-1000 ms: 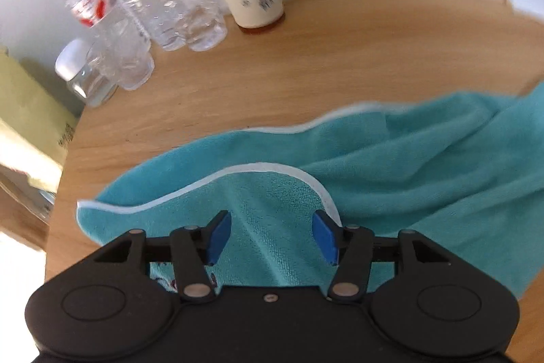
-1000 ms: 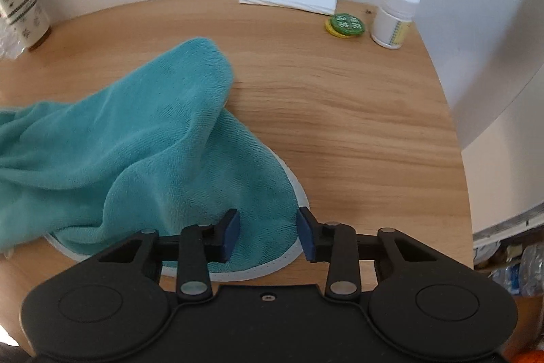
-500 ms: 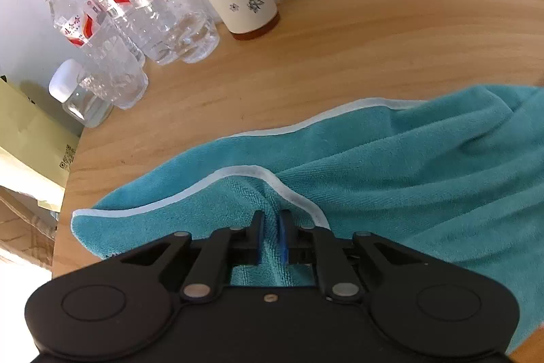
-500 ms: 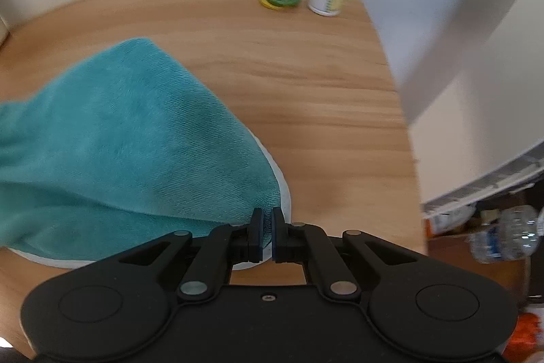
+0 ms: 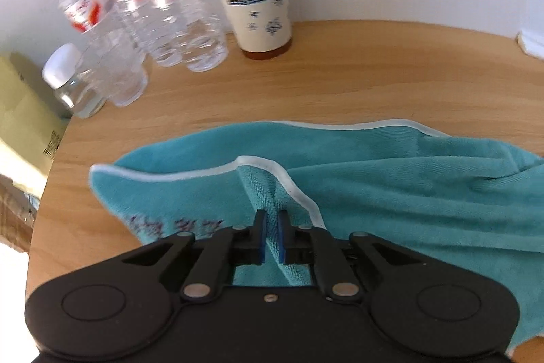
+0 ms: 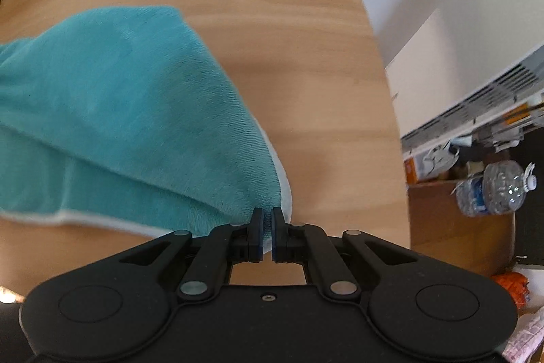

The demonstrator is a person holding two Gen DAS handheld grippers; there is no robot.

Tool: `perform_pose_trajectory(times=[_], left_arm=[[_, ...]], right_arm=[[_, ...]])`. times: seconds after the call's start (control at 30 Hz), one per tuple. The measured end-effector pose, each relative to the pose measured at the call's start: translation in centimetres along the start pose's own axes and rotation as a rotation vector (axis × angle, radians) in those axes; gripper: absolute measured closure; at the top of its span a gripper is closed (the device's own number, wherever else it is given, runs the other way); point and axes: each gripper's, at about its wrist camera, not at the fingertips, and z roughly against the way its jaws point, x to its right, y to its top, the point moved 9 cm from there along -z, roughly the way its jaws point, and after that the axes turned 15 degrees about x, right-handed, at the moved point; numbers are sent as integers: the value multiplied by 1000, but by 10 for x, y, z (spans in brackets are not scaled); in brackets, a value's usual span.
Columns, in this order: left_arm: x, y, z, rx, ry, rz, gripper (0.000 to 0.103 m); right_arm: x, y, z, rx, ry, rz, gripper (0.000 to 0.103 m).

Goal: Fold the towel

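Both tongs [image 5: 271, 235] [image 6: 267, 233] now clamped on towel [image 5: 391, 189]

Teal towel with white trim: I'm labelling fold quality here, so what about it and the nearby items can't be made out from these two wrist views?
- Teal towel with white trim: near edge hidden under the left gripper body, left wrist view.
- Purple print on towel: blurred, partly covered, unreadable.
- Towel's left part, right wrist view: cut off by the frame edge, motion-blurred.
- Clear water bottles: labels blurred.
- Right gripper: how much fabric it pinches is hidden.
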Motion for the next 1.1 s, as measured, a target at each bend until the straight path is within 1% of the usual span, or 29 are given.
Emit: perform_pose_trajectory(times=[0.07, 0.13, 0.17, 0.23, 0.33, 0.43, 0.47, 0.5, 0.53, 0.6, 0.67, 0.73, 0.77, 0.8, 0.83, 0.87, 0.9, 0.93, 0.97, 1.03, 1.1], left_arm=[[-8, -4, 4, -8, 6, 15, 98], [-23, -11, 10, -20, 14, 52, 98], [-28, -12, 13, -22, 18, 61, 98], [-35, -13, 18, -24, 24, 72, 98], [-57, -24, 38, -30, 45, 121, 98], [-71, -37, 53, -42, 62, 143, 98], [-81, -47, 58, -62, 80, 149, 98], [-93, -59, 63, -83, 102, 157, 98], [-95, -61, 65, -90, 106, 159, 98], [-114, -81, 66, -134, 139, 205, 98], [-129, -98, 66, -167, 164, 248, 97], [-133, -103, 65, -176, 170, 260, 96], [-135, -106, 64, -181, 183, 260, 96], [-136, -108, 63, -188, 188, 258, 95], [-137, -109, 63, -195, 192, 257, 92], [-138, -110, 63, -195, 199, 259, 89], [-139, -110, 65, -196, 209, 251, 80], [-139, -110, 65, -196, 213, 248, 69], [-141, -109, 67, -194, 228, 236, 65], [-144, -108, 68, -184, 240, 209, 65], [-149, -105, 69, -192, 256, 204, 64]], right_arm=[[-3, -4, 1, -14, 14, 0, 99], [-5, -5, 4, -28, 43, 8, 98], [-7, -2, 7, -31, 58, 15, 98], [-6, 1, 9, -27, 58, 25, 97], [-5, 9, 15, -29, 96, 31, 97], [-13, 14, 19, -40, 138, 107, 96], [-15, 15, 19, -48, 158, 131, 94], [-22, 17, 24, -50, 192, 182, 93], [-28, 22, 31, -33, 215, 244, 92], [-30, 31, 37, -11, 230, 316, 90], [-27, 43, 38, 7, 227, 336, 85], [-26, 68, 36, 37, 234, 338, 82], [-28, 84, 33, 71, 233, 341, 81], [-31, 98, 31, 103, 233, 344, 79], [-34, 107, 30, 129, 232, 346, 74], [-38, 123, 26, 178, 226, 346, 69], [-41, 130, 25, 197, 224, 342, 66], [-47, 140, 18, 214, 241, 329, 64], [-53, 149, 12, 228, 262, 315, 63], [-72, 160, -6, 216, 342, 276, 61], [-84, 159, -15, 201, 368, 273, 61]])
